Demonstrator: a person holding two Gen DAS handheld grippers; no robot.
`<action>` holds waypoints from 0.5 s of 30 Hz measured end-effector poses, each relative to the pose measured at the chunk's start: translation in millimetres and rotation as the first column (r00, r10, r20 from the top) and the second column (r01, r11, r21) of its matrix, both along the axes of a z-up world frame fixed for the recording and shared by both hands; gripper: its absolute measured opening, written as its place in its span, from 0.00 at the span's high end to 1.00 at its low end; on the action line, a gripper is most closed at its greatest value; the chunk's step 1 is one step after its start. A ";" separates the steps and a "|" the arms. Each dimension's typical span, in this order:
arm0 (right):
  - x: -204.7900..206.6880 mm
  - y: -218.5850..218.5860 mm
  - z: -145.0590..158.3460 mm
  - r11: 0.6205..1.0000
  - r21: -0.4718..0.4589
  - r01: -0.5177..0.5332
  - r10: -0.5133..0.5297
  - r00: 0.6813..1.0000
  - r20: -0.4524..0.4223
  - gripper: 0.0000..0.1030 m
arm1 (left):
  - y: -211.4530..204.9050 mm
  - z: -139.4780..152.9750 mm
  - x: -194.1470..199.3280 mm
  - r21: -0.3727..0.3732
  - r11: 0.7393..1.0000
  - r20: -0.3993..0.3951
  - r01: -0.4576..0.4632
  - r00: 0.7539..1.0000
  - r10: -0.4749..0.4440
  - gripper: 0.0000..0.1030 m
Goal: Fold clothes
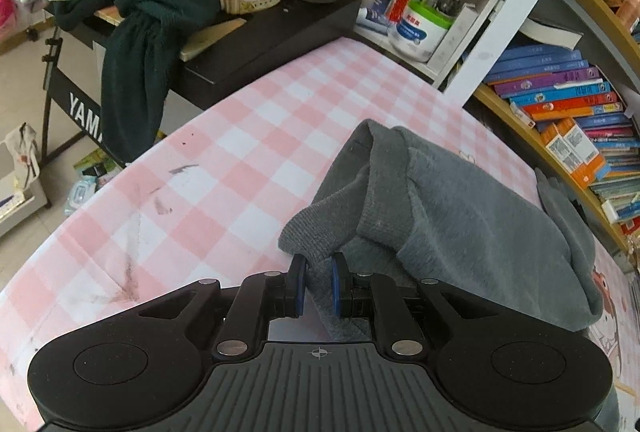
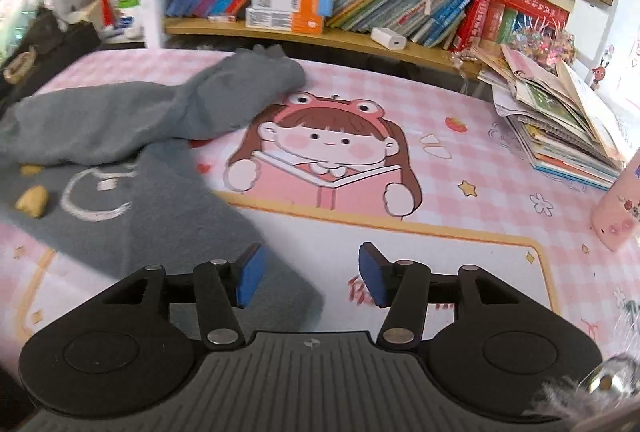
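Observation:
A grey sweatshirt (image 1: pixel 472 224) lies on the pink checked table mat (image 1: pixel 248 151). My left gripper (image 1: pixel 319 282) is shut on its ribbed cuff, with the sleeve bunched up just ahead. In the right wrist view the same grey sweatshirt (image 2: pixel 160 199) spreads over the left of the mat, a white outline print and yellow patches on its front, one sleeve (image 2: pixel 224 91) thrown toward the shelf. My right gripper (image 2: pixel 308 276) hangs open above the mat, its left pad over the garment's near edge, nothing between the fingers.
A black keyboard (image 1: pixel 256 43) piled with clothes stands beyond the table's left end. Bookshelves (image 2: pixel 360 3) run along the back. A stack of booklets (image 2: pixel 560 123) and a pink bottle (image 2: pixel 620 207) sit at the right of the mat.

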State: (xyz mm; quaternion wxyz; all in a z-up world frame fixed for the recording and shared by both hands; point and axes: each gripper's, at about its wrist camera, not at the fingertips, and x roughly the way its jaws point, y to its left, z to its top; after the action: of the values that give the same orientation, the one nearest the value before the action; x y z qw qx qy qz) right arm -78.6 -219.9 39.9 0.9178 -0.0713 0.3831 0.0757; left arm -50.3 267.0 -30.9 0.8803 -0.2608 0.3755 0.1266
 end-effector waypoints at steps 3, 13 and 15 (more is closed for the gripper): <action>-19.5 9.6 1.8 0.999 0.008 -0.053 0.054 0.998 -0.019 0.52 | 2.1 -3.5 -0.4 -0.007 1.000 -0.001 0.012 1.000 -0.012 0.88; -39.1 23.2 -18.6 0.996 -0.020 -0.091 0.087 0.985 -0.150 0.44 | 7.1 -5.8 -4.7 -0.009 1.000 0.002 0.016 1.000 -0.016 0.88; -39.4 22.1 -19.2 0.996 -0.019 -0.090 0.086 0.985 -0.152 0.44 | 8.1 -5.5 -4.8 -0.006 1.000 -0.001 0.013 1.000 -0.013 0.88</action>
State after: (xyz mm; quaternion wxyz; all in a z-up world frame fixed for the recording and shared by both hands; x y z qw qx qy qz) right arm -118.0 -197.8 20.7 0.8810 -0.0941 0.4488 0.1161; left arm -55.1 275.1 -36.4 0.8802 -0.2609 0.3779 0.1196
